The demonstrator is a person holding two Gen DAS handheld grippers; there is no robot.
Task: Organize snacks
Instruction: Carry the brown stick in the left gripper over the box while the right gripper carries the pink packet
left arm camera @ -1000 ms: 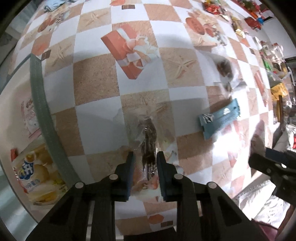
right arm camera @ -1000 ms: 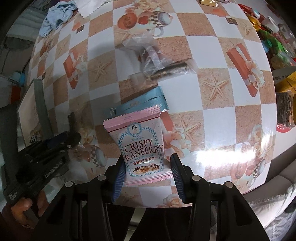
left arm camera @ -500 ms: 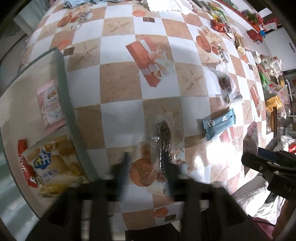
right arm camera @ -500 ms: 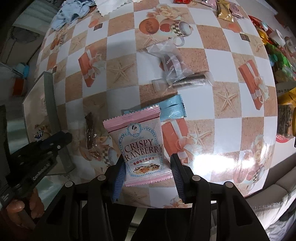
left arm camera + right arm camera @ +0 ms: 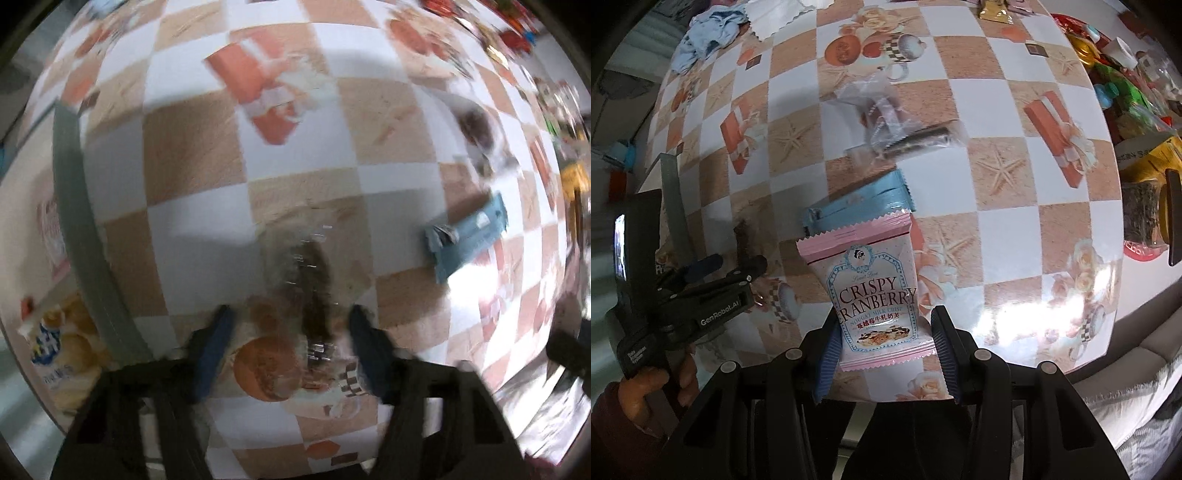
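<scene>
A pink packet of cranberry nougat crisp (image 5: 877,295) stands upright between the blue pads of our right claw (image 5: 884,334), which is closed on its lower edges and holds it above the table (image 5: 1008,229). Just beyond it on the checked cloth lies a light blue wrapper (image 5: 860,205), and farther off two clear-wrapped snacks (image 5: 905,138) rest touching each other. Our left claw (image 5: 290,345) is spread wide and grips nothing; a clear packet with a dark snack inside (image 5: 314,280) lies on the table between its pads, though this view is blurred by motion and we cannot tell whether either pad touches it. To the left is a grey-rimmed tray (image 5: 79,221) that already holds a yellow bag of snacks (image 5: 62,339) and a pale pink packet (image 5: 51,236). We judge that the slippery clear wrapper could skid away or be caught only by its loose edge if the left claw closes off centre. The pink packet is pinched only at its base, so a quick swing toward the tray might let it tip or slide out.
</scene>
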